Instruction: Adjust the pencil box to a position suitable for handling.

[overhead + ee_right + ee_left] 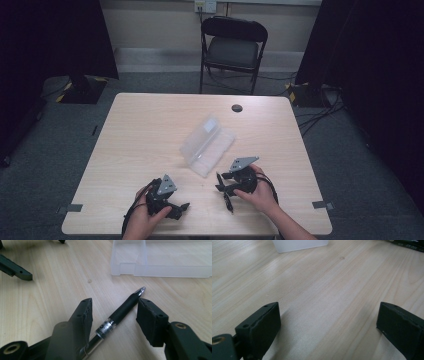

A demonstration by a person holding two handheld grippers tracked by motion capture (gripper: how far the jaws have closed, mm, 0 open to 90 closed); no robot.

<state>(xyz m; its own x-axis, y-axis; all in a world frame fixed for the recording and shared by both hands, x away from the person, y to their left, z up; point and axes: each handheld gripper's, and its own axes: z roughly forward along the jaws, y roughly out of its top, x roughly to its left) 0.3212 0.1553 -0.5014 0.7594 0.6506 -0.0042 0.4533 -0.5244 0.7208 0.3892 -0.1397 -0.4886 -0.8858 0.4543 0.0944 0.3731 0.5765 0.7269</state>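
Note:
A black pen (120, 312) with a silver tip lies on the wooden table (150, 130), in front of an open clear plastic case (207, 145). My right gripper (115, 307) is open and straddles the pen, its jaws standing on either side without touching the barrel. In the high view the right gripper (223, 191) is at the front right, just short of the case. My left gripper (327, 312) is open wide over bare wood with nothing between its jaws. It is held at the front left (181, 207), a corner of the case (299, 245) lying ahead of it.
A small dark round grommet (237, 108) is set in the table near its far edge. A black folding chair (232, 47) stands behind the table. Cables run over the floor at the right. The front table edge is close to both hands.

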